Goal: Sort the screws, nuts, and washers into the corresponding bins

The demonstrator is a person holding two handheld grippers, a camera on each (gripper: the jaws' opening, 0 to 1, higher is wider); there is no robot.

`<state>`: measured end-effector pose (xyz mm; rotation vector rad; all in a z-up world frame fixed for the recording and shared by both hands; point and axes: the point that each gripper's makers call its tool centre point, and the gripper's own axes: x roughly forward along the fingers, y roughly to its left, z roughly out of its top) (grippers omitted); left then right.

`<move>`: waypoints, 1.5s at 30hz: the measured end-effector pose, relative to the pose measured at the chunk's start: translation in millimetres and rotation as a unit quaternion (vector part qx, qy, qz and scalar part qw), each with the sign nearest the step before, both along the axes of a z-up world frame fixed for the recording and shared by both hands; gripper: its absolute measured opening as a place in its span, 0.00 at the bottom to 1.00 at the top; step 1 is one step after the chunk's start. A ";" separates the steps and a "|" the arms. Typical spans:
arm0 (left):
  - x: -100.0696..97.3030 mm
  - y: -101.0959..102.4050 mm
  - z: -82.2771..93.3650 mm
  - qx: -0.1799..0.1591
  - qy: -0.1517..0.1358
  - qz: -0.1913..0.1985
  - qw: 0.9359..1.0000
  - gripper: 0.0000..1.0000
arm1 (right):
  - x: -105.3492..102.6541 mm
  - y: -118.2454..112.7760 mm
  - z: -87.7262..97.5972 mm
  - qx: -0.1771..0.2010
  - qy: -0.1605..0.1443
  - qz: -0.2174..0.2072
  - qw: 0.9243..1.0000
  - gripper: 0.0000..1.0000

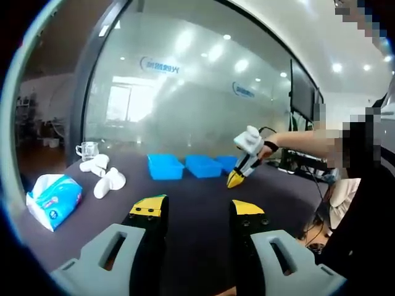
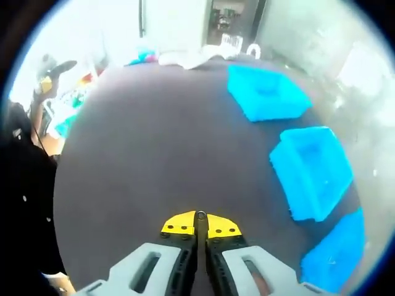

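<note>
The room is bright. Round ceiling lights (image 1: 336, 66) shine down, and their glow bounces off the glass wall (image 1: 185, 92) in soft white spots. That wall looks foggy. In the right gripper view the top left is washed out white — and the blue bins (image 2: 308, 169) look blurry and bent near the edge.

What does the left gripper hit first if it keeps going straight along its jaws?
Probably the blue bins: the left gripper, jaws open, points across bare dark table toward them. Depth is unclear.
</note>
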<state>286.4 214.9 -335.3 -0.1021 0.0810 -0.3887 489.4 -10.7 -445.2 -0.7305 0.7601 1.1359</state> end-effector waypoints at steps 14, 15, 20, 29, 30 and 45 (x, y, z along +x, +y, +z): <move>2.9 -12.6 9.5 0.003 -0.010 -0.016 1.000 0.39 | -18.0 -10.5 52.7 0.167 -0.117 -0.075 0.976 0.01; 3.0 -13.3 10.3 0.003 -0.011 -0.017 1.000 0.39 | -19.2 -12.5 56.3 0.178 -0.130 -0.084 0.972 0.01; 4.0 -17.1 13.8 0.002 -0.014 -0.020 1.000 0.39 | -32.9 -21.4 60.4 0.213 -0.165 -0.113 0.956 0.01; 4.9 -27.4 19.4 0.007 -0.018 -0.032 0.999 0.39 | -51.6 -29.7 66.5 0.266 -0.200 -0.153 0.931 0.01; 5.1 -28.2 19.7 0.008 -0.017 -0.032 0.999 0.39 | -52.3 -30.2 68.6 0.274 -0.204 -0.158 0.926 0.01; 7.2 -36.7 21.7 0.009 -0.018 -0.042 0.999 0.39 | -40.6 -50.4 91.9 0.334 -0.252 -0.220 0.881 0.01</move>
